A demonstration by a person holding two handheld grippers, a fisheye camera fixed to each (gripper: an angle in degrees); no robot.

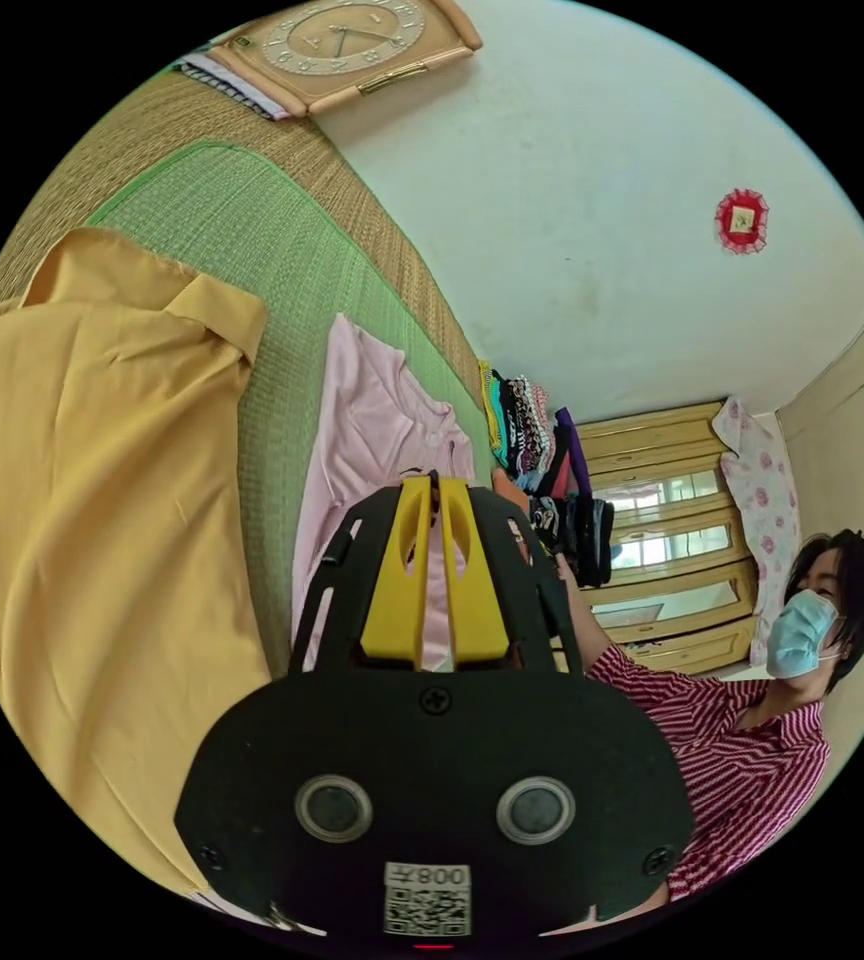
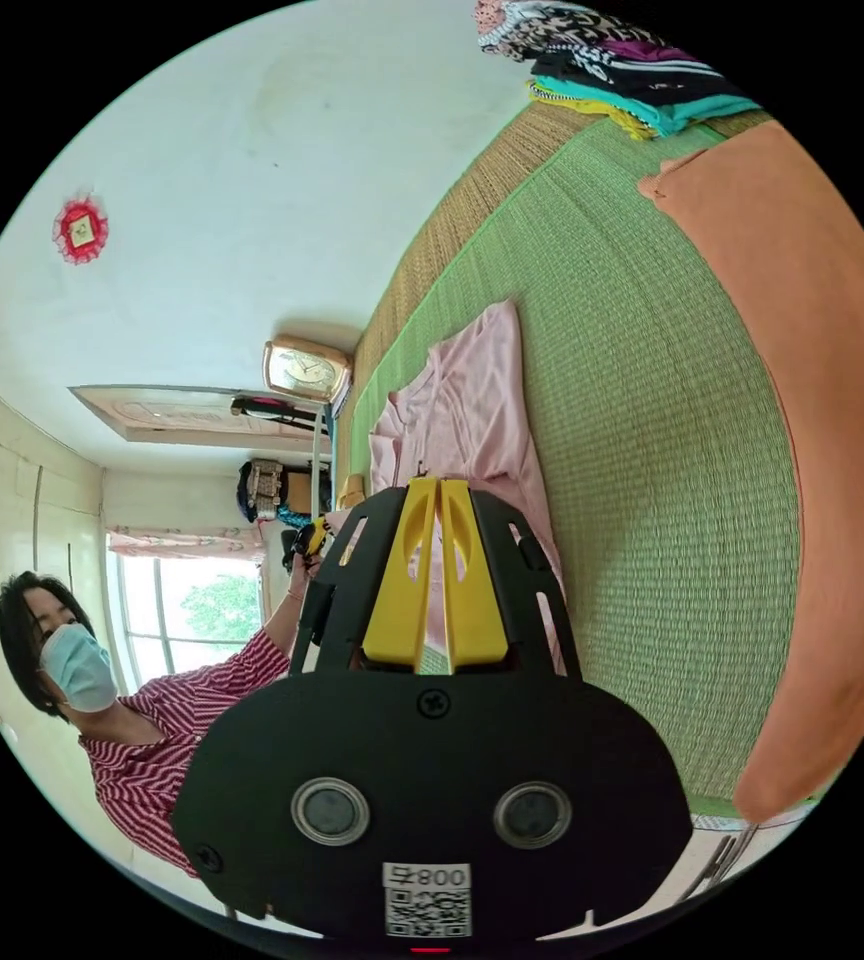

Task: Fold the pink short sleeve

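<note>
The pink short-sleeve shirt (image 1: pixel 372 430) lies spread on a green woven mat (image 1: pixel 252 250), neckline away from me. My left gripper (image 1: pixel 434 482) has its yellow jaws pressed together at the shirt's near edge, and pink cloth runs up to the tips. In the right gripper view the same shirt (image 2: pixel 462 420) stretches over the mat (image 2: pixel 642 420). There my right gripper (image 2: pixel 439 484) is shut in the same way on the near edge. The left gripper (image 2: pixel 307 540) also appears small in that view, held in the person's hand.
A yellow garment (image 1: pixel 102 480) lies on one side of the pink shirt and an orange one (image 2: pixel 812 450) on the other. A stack of folded clothes (image 1: pixel 542 450) sits at the mat's end by the wall. The person in a striped shirt (image 1: pixel 742 740) stands close by.
</note>
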